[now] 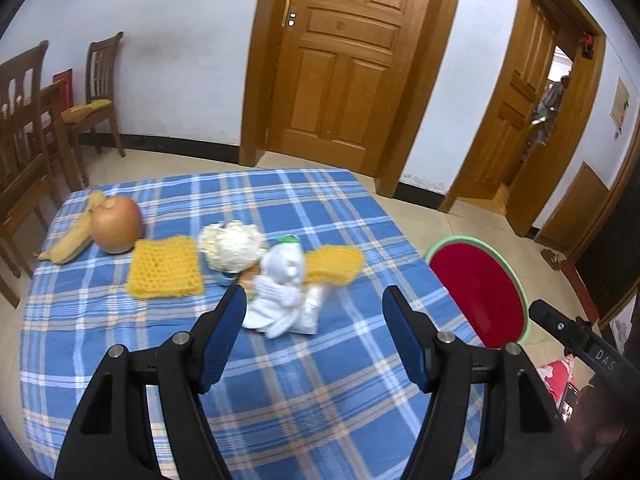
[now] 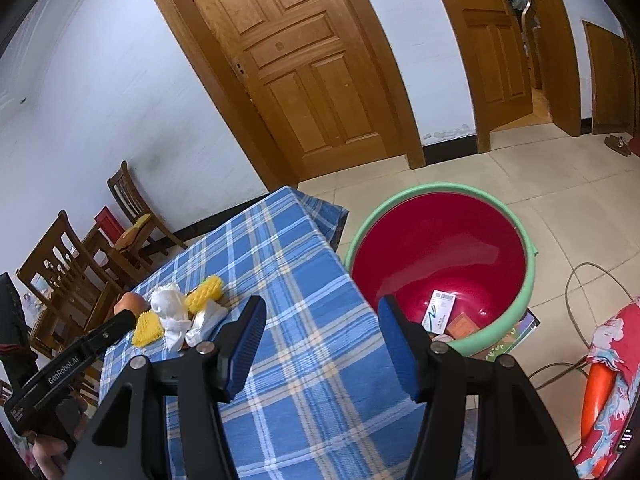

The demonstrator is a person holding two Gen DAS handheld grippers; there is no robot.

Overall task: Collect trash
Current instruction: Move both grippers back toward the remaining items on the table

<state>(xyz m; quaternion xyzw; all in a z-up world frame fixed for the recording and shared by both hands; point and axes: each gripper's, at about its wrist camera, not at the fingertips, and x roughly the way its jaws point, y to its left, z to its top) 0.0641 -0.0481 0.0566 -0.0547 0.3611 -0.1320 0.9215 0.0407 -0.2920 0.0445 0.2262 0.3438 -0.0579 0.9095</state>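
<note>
Both hand-held grippers, left (image 1: 314, 308) and right (image 2: 322, 318), gape empty.

- A home, a lived-in dining room by the look of it.
- Panelled wooden doors (image 1: 344, 60) in white walls, tiled floor.
- Wooden dining chairs (image 1: 102, 80), one with a cushion.
- Blue plaid tablecloth (image 1: 280, 380) with an apple (image 1: 117, 224) and banana peel (image 1: 74, 236).

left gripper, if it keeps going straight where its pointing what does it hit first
Most likely the crumpled white tissue pile: it lies just ahead of the open left gripper, slightly toward the left finger. Depth is hard to judge; the checked tablecloth might come first.
</note>
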